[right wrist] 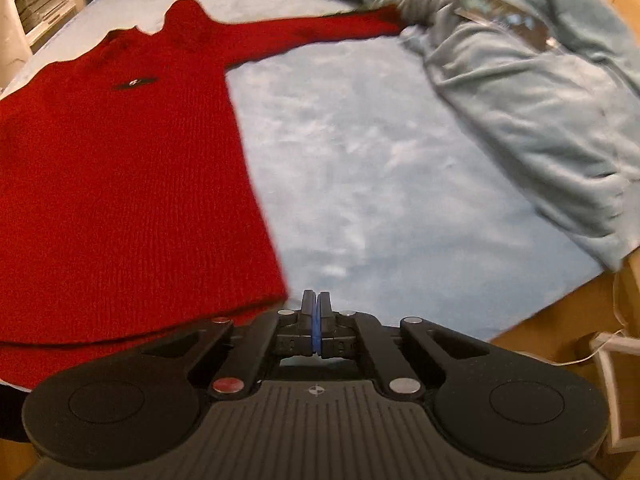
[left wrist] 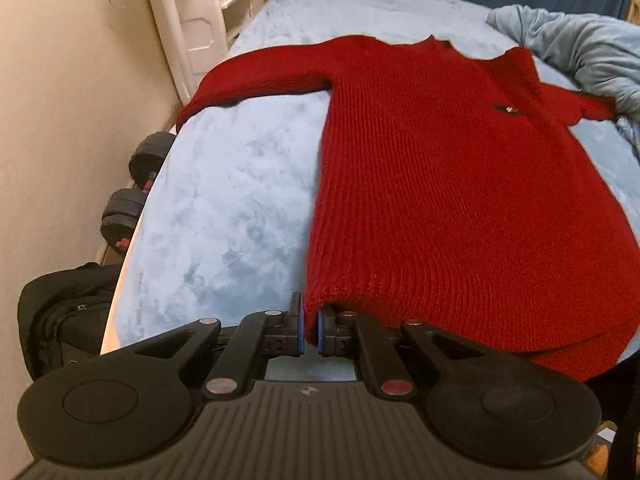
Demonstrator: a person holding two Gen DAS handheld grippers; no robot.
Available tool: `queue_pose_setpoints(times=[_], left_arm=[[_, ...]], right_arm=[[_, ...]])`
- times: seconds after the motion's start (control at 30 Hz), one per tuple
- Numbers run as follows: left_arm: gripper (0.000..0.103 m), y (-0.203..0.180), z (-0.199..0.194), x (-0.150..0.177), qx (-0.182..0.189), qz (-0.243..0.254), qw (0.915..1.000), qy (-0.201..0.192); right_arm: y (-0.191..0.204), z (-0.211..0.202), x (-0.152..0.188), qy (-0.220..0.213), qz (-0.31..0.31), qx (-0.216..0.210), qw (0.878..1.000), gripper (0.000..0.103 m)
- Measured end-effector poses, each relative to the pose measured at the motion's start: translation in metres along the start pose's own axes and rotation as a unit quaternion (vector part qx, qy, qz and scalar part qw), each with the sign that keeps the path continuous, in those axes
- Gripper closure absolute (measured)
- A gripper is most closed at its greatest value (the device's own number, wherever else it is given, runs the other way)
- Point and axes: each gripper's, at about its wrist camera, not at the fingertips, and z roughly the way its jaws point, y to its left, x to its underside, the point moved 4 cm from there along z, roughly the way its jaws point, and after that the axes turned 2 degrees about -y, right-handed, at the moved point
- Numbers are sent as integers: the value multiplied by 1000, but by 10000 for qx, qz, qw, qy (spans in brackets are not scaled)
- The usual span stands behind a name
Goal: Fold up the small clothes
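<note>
A red knit sweater [left wrist: 440, 184] lies flat, front up, on the light blue bed cover [left wrist: 224, 216], both sleeves spread out to the sides. My left gripper [left wrist: 311, 320] is at the sweater's lower left hem corner, its jaws nearly closed with a narrow gap, and the hem edge sits right at the gap. In the right wrist view the sweater [right wrist: 120, 184] fills the left side. My right gripper [right wrist: 316, 308] is shut and empty, just right of the sweater's lower right hem corner, above the bed cover [right wrist: 380, 184].
A crumpled pale blue blanket [right wrist: 520, 80] lies along the right of the bed and covers the right sleeve's cuff. Dumbbells [left wrist: 132, 184] and a black bag [left wrist: 60, 312] sit on the floor at the left by the wall. White shelves [left wrist: 196, 8] stand behind.
</note>
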Motion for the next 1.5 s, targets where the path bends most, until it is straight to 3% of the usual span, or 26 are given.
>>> queue_pose_setpoints(times=[0.13,0.17,0.2,0.27,0.33,0.4,0.6,0.63,0.7,0.83,0.93,1.0,1.13,1.2,1.27,1.37,1.5], left_arm=[[95,1,21,14,-140,17,9993,349],[89,4,24,17,-156,-96,9988,457],[80,8,24,19,-160,-213,9982,534],[37,20,20,18,-210,-496,9976,429],[11,34,12,10,-326,-767,9964,179],[3,48,8,-5,-326,-1004,9944,-104],[3,65,36,-81,354,-1647,9847,-439],[3,65,36,-94,653,-1819,9793,-595],[3,63,32,-109,1117,-1743,9765,-602],[2,71,31,-93,1028,-1524,9817,-501],[2,77,45,-75,900,-1856,9784,-118],[2,73,54,-71,1014,-1913,9762,84],[2,59,76,-82,830,-1691,9821,1],[2,61,89,-98,788,-1821,9800,-151],[2,71,99,-122,647,-2132,9739,-435],[2,96,125,-165,483,-2850,9545,-735],[2,128,178,-201,894,-3957,9122,-575]], right_arm=[[-16,8,16,202,493,-257,9982,103],[-14,8,15,221,634,-391,9970,103],[-11,9,13,199,728,-498,9959,101],[1,6,4,29,729,-674,9951,100],[17,5,-9,-106,554,-778,9954,89],[32,10,-23,-145,431,-766,9960,78],[81,26,-49,1,-38,-890,9960,76],[87,26,-51,32,-162,-878,9960,76],[95,25,-56,18,-330,-888,9955,76],[106,34,-64,-37,-549,-919,9942,74],[119,49,-61,110,-690,-891,9936,74],[126,51,-56,202,-673,-955,9930,74],[128,46,-45,280,-594,-1014,9927,73],[122,44,-41,337,-549,-888,9940,73],[113,41,-41,340,-456,-839,9949,73],[102,39,-41,311,-335,-735,9962,73],[93,49,-41,406,-232,-677,9966,73]])
